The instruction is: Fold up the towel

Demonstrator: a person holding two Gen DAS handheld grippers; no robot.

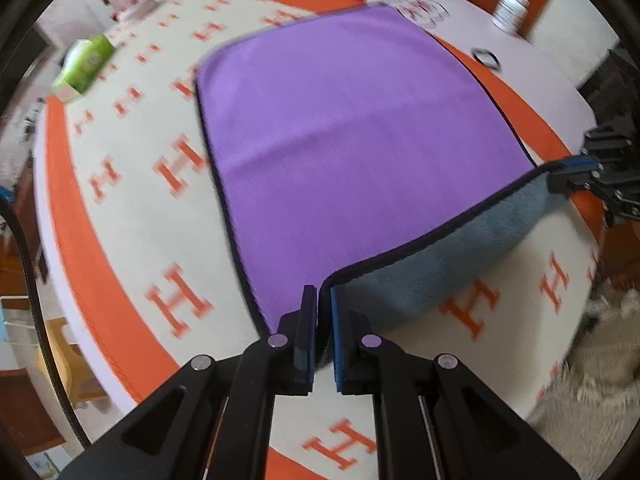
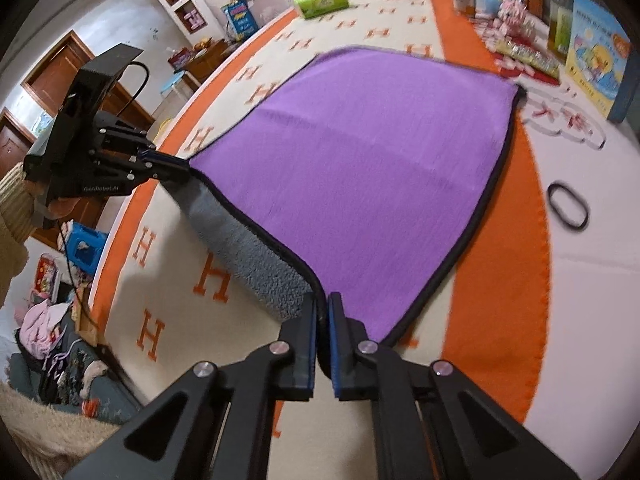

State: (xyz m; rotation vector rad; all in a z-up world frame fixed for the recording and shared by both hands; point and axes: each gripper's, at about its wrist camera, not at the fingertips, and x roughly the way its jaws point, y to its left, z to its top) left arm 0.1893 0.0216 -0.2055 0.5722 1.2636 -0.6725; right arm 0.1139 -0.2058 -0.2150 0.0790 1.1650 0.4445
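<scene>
Towel: the purple towel (image 1: 352, 140) with a dark bound edge lies spread on the cream blanket with orange H marks (image 1: 132, 208); its near edge is lifted off the blanket, and the grey fleecy underside (image 1: 460, 256) shows beneath that raised edge.

Left gripper: the left gripper (image 1: 323, 320) is clenched on the towel's near left corner, with the dark hem pinched between its blue pads. In the right wrist view the same gripper (image 2: 176, 168) appears at the left, holding that corner up off the blanket.

Right gripper: the right gripper (image 2: 322, 328) is clamped on the near right corner, the hem running up between its fingers. In the left wrist view it (image 1: 568, 170) sits at the right edge, gripping the corner.

Far edge: the towel's far corners rest flat on the blanket.

Tissue pack: a green pack (image 2: 320, 0) stands on the blanket beyond the towel, with white tissue showing at its top opening.

White bottle: a capped white bottle (image 1: 510, 10) stands on the bare table past the orange border; its contents cannot be seen.

Oil bottle: a clear bottle (image 2: 560, 20) holding yellow-green liquid stands beside an illustrated box (image 2: 596, 52).

Hair tie: a black loop (image 2: 568, 206) lies on the pale tabletop, right of the towel.
</scene>
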